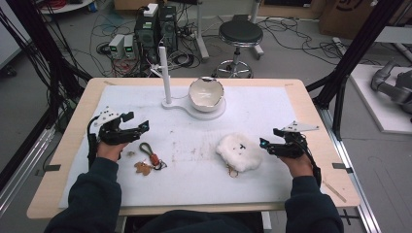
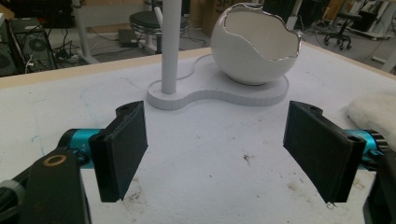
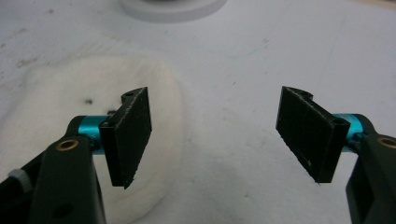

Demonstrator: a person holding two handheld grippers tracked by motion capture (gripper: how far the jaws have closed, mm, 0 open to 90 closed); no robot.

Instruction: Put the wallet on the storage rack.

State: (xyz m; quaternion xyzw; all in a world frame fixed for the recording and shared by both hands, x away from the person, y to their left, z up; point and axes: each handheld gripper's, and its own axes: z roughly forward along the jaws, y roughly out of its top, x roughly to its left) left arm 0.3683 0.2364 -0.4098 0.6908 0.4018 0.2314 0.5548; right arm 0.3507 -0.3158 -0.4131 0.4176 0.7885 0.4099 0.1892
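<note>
A white fluffy plush [image 1: 239,151] lies on the white mat right of centre, with a small metal ring at its near edge. My right gripper [image 1: 268,144] hovers just to its right, open and empty; in the right gripper view the plush [image 3: 70,107] lies behind the left jaw of that gripper [image 3: 217,135]. A keychain with a dark loop, a red clip and a brown bear charm [image 1: 149,161] lies left of centre. My left gripper [image 1: 138,122] is open and empty above and left of it. A white cracked-egg bowl [image 1: 206,93] [image 2: 254,44] sits on a stand with a post [image 1: 165,75] [image 2: 170,46].
The white mat [image 1: 194,184] covers most of the wooden table [image 1: 63,160]. The stand's flat base [image 2: 219,91] lies beyond my left gripper [image 2: 215,156]. A stool [image 1: 240,36], computers and cables crowd the floor beyond the table's far edge.
</note>
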